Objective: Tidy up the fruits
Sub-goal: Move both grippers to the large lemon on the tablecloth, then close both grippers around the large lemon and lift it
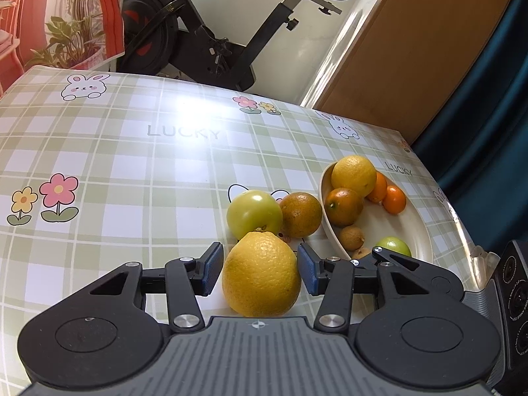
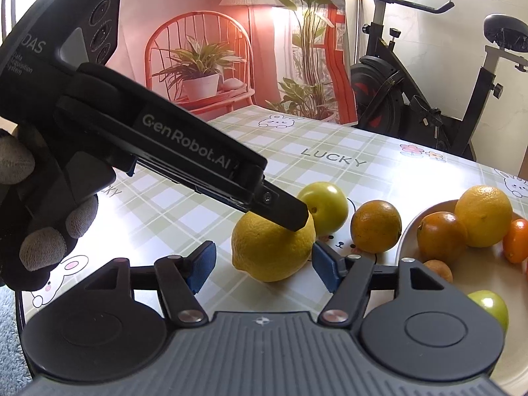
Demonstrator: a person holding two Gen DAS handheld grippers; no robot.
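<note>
On the checked tablecloth (image 1: 132,165) my left gripper (image 1: 260,269) straddles the lemon (image 1: 260,274), pads just clear, not yet clamped. My right gripper (image 2: 264,265) hangs released nearby. Next I'd judge: close, lift, carry it into the bowl (image 1: 419,227) beside it.

Large yellow lemon (image 1: 260,274) on tablecloth, between left jaws; green fruit (image 1: 254,213), orange (image 1: 301,214) just beyond.

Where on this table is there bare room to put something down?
The checked cloth lies bare left of the yellow lemon, out to the flower prints. Crowded: the bowl and the green fruit and orange beside it.
</note>
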